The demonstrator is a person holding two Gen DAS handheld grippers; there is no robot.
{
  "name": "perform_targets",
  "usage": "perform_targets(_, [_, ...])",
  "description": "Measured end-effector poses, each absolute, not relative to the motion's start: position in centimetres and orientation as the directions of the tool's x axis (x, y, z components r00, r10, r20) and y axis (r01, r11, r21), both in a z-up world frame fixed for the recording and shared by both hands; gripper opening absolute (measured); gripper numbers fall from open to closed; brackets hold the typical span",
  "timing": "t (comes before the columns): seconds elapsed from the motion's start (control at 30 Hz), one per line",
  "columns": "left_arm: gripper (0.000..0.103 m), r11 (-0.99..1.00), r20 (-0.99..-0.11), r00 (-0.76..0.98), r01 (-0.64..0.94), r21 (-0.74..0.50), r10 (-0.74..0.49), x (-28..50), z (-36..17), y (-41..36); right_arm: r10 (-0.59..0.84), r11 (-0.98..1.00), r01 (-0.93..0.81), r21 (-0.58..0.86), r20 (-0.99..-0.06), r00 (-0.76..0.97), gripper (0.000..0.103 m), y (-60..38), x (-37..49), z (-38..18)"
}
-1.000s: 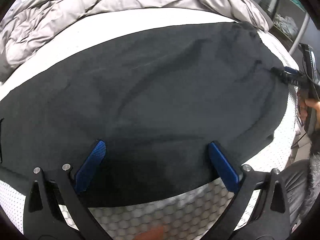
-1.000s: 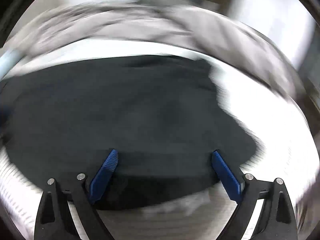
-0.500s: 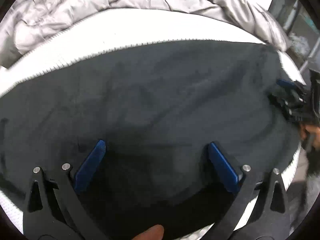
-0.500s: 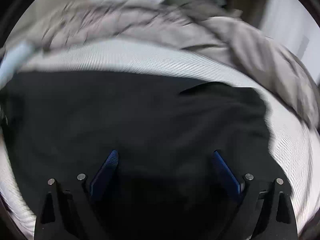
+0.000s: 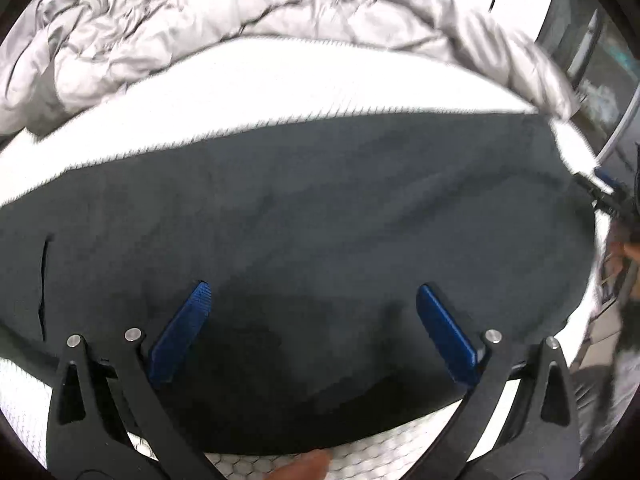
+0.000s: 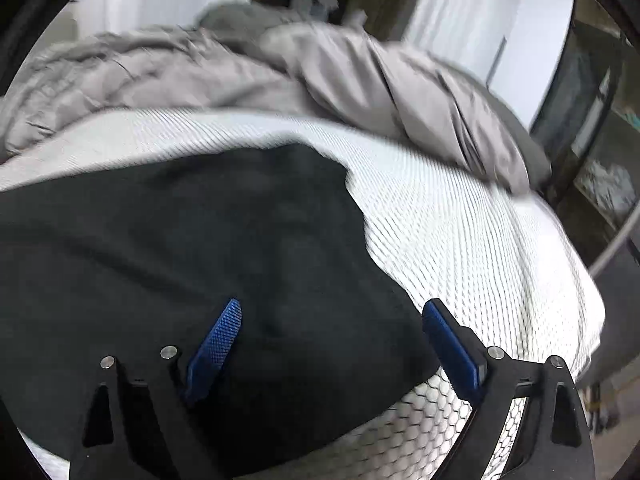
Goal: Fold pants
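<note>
Left hand-held gripper [image 5: 310, 300], left wrist view: jaws spread wide, both blue pads [image 5: 182, 332] apart at lower left and lower right of the frame, nothing between them. It hangs over the near part of the pants, with no grip on the cloth.

Pants [image 5: 300, 220]: dark, laid flat, filling the middle band of the frame from the left edge almost to the right. A thin slit or seam shows at the far left. Light creases run across the fabric.

Mattress [image 5: 280, 88]: white, textured, a bright strip above the pants and a honeycomb-patterned patch along the bottom edge.

Duvet [image 5: 180, 28]: grey, rumpled, heaped across the upper part of the frame.

Right hand-held gripper [image 5: 604, 190]: seen small and blurred at the right edge, at the end of the pants; contact cannot be told here.

Fingertip [image 5: 308, 466]: skin-coloured, at the bottom centre edge.

Right wrist view. Right hand-held gripper [image 6: 332, 312]: jaws wide apart, empty, one blue pad over the dark cloth, the other over the cloth's right border.

Pants [image 6: 180, 260]: occupy the left and centre, with an uneven edge running from upper middle down to lower right.

Mattress [image 6: 480, 260]: white, ribbed, fills the right side.

Duvet [image 6: 360, 80]: grey, bunched along the top, somewhat blurred.
</note>
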State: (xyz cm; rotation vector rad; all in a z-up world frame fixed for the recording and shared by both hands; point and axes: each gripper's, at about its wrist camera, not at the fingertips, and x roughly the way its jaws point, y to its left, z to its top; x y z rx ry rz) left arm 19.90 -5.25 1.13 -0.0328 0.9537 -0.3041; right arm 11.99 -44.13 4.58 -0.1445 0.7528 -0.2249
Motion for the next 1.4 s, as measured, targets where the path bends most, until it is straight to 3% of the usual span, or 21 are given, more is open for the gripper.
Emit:
perform_targets(0.1, [0.102, 0.957, -0.802, 0.533, 0.241, -0.163, -0.271, 22.4, 1.5, -6.6, -0.112, 0.989, 0.006, -0.151, -0.708, 0.697, 0.096, -40.2, 15.0, 4.7])
perform_targets(0.17, [0.102, 0.969, -0.839, 0.496, 0.2, -0.142, -0.226, 24.4, -0.3, -6.6, -0.092, 0.978, -0.079, -0.193, -0.74, 0.666, 0.096, -37.7, 17.3, 3.1])
perform_targets(0.23, [0.102, 0.981, -0.873, 0.453, 0.148, -0.123, -0.178, 25.5, -2.2, -5.8, -0.164, 0.949, -0.11, -0.297, -0.756, 0.633, 0.095, -36.6, 18.8, 0.7])
perform_targets(0.37, [0.102, 0.977, -0.852, 0.483, 0.165, -0.137, -0.201, 25.0, -2.1, -4.7, -0.263, 0.944, 0.0, -0.329, -0.754, 0.602, 0.093, -40.0, 17.6, -0.4])
perform_targets(0.47, [0.102, 0.978, -0.848, 0.492, 0.161, -0.132, -0.196, 25.0, -2.4, -4.3, -0.558, 0.817, 0.223, -0.531, -0.633, 0.537, 0.098, -43.7, 17.6, -0.5])
perform_targets(0.6, [0.102, 0.984, -0.863, 0.48, 0.152, -0.097, -0.16, 24.9, -2.1, -4.7, -0.468, 0.881, 0.239, -0.408, -0.689, 0.553, 0.099, -45.5, 17.4, 0.2])
perform_targets(0.77, [0.102, 0.979, -0.82, 0.536, 0.151, -0.14, -0.2, 25.7, 0.9, -4.1, -0.426, 0.894, 0.191, -0.404, -0.639, 0.64, 0.099, -42.4, 15.5, 4.0])
perform_targets(0.87, [0.102, 0.982, -0.826, 0.532, 0.105, -0.156, -0.188, 28.2, 0.4, -3.8, -0.289, 0.952, 0.126, -0.28, -0.675, 0.679, 0.099, -40.0, 16.2, 4.3])
perform_targets(1.0, [0.102, 0.996, -0.862, 0.5, 0.05, -0.074, -0.089, 31.1, -2.7, -4.1, -0.07, 0.996, -0.004, -0.094, -0.77, 0.634, 0.099, -35.7, 19.9, 1.8])
perform_targets(1.13, [0.102, 0.991, -0.849, 0.51, 0.073, -0.115, -0.136, 31.1, -3.0, -3.4, -0.198, 0.956, -0.068, -0.285, -0.8, 0.567, 0.099, -34.3, 22.1, -1.6])
perform_targets(1.27, [0.102, 0.99, -0.843, 0.519, 0.085, -0.116, -0.143, 31.2, -3.1, -3.3, -0.289, 0.957, 0.135, -0.258, -0.795, 0.533, 0.098, -41.0, 22.4, -1.5])
perform_targets(1.37, [0.102, 0.991, -0.843, 0.521, 0.08, -0.107, -0.133, 31.1, -3.0, -3.4, -0.556, 0.831, 0.3, -0.468, -0.692, 0.46, 0.1, -42.6, 22.7, -1.5])
perform_targets(1.4, [0.102, 0.992, -0.844, 0.52, 0.075, -0.106, -0.129, 31.0, -3.0, -3.3, -0.553, 0.833, 0.325, -0.448, -0.697, 0.455, 0.1, -43.3, 22.5, -1.3])
